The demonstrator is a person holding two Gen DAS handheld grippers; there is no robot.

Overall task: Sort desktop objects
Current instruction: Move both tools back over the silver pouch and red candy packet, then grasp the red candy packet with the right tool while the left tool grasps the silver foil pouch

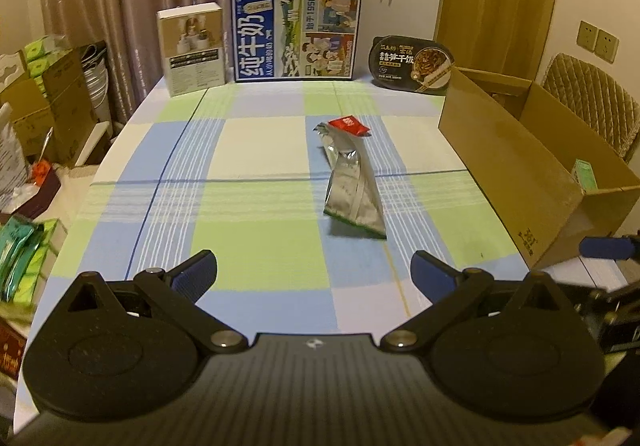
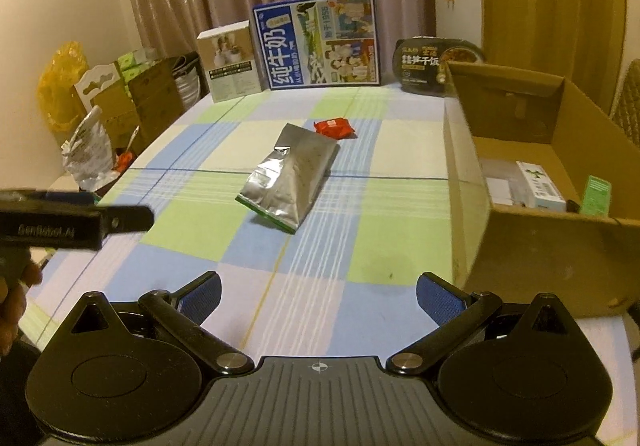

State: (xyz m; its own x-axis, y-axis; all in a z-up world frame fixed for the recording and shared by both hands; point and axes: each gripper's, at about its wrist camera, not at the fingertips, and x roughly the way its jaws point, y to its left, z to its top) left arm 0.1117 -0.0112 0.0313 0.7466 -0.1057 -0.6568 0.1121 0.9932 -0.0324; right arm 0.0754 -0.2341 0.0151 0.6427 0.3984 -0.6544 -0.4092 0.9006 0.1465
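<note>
A crumpled silver foil bag lies mid-table on the checked cloth; it also shows in the right wrist view. A small red packet lies just behind it, seen too in the right wrist view. An open cardboard box stands at the right edge, with small cartons inside. My left gripper is open and empty, short of the bag. My right gripper is open and empty, beside the box's near corner.
At the table's back stand a beige carton, a blue milk case and a black meal tray. Boxes and bags crowd the floor at the left. A padded chair stands behind the cardboard box.
</note>
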